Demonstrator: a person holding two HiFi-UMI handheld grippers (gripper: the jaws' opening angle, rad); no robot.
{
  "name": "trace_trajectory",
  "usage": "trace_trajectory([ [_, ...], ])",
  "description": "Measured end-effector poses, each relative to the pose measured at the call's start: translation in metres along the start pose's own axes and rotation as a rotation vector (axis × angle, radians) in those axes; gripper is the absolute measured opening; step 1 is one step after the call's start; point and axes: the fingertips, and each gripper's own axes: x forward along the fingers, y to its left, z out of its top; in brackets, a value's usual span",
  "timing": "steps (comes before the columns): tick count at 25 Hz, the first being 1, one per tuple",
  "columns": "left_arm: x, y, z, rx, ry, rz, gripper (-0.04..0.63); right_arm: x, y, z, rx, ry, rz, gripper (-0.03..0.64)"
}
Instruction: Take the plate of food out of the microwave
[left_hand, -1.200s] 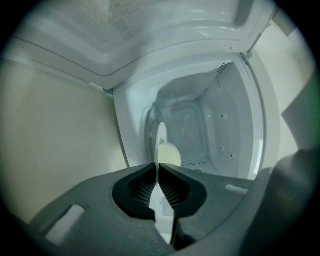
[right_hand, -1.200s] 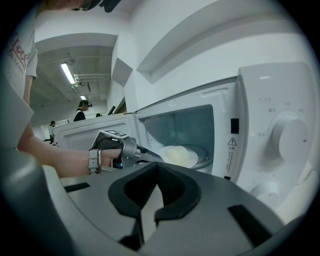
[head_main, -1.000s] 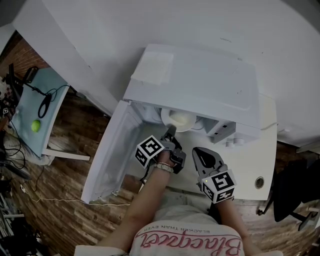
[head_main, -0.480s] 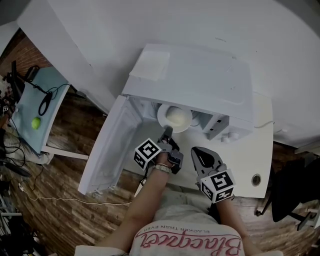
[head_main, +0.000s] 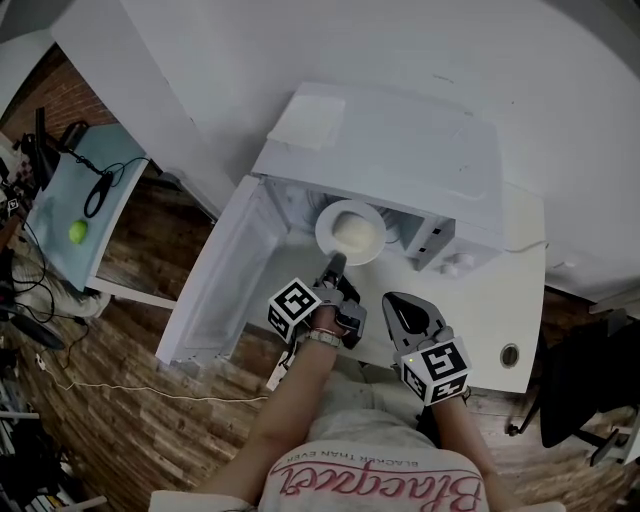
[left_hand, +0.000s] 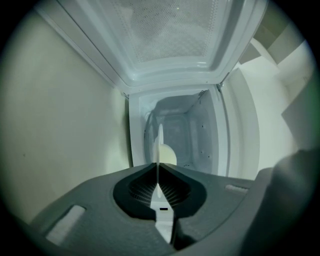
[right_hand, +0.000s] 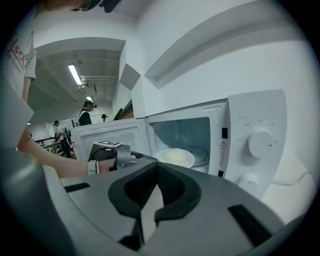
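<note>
A white plate (head_main: 350, 232) with a pale round mound of food sits at the mouth of the open white microwave (head_main: 400, 150), most of it out past the top edge. My left gripper (head_main: 335, 262) is shut on the plate's near rim. In the left gripper view the plate (left_hand: 160, 142) shows edge-on between the closed jaws, with the food (left_hand: 169, 156) beside it and the oven cavity behind. My right gripper (head_main: 392, 300) is shut and empty, low in front of the control panel. Its view shows the plate (right_hand: 174, 157) and the left gripper (right_hand: 140, 158) holding it.
The microwave door (head_main: 225, 285) hangs open to the left. Two dials (right_hand: 260, 142) sit on the panel at the right. The white table (head_main: 495, 310) has a cable hole (head_main: 510, 354). A side table (head_main: 75, 215) with a green ball stands far left.
The plate has come further out of the microwave toward me with the left gripper still shut on its rim. The right gripper has barely shifted.
</note>
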Motion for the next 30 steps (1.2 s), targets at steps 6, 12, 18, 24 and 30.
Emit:
trace_trajectory([
  [6,-0.017,-0.008,-0.005,-0.015,-0.017,-0.007,0.017,-0.012,0.009,0.008,-0.011,-0.018,0.016,0.011],
  [12,-0.032,-0.015,-0.012,-0.003,-0.02,-0.003,0.017,-0.025,0.015,0.016,-0.018,-0.035,0.026,0.011],
  [18,-0.049,-0.026,-0.018,0.003,-0.032,-0.019,0.017,-0.037,0.023,0.017,-0.026,-0.041,0.041,0.011],
  [24,-0.068,-0.038,-0.029,0.005,-0.035,-0.031,0.017,-0.047,0.032,0.019,-0.037,-0.04,0.056,0.011],
  [30,-0.078,-0.045,-0.036,-0.011,-0.039,-0.045,0.017,-0.054,0.036,0.022,-0.037,-0.056,0.056,0.011],
])
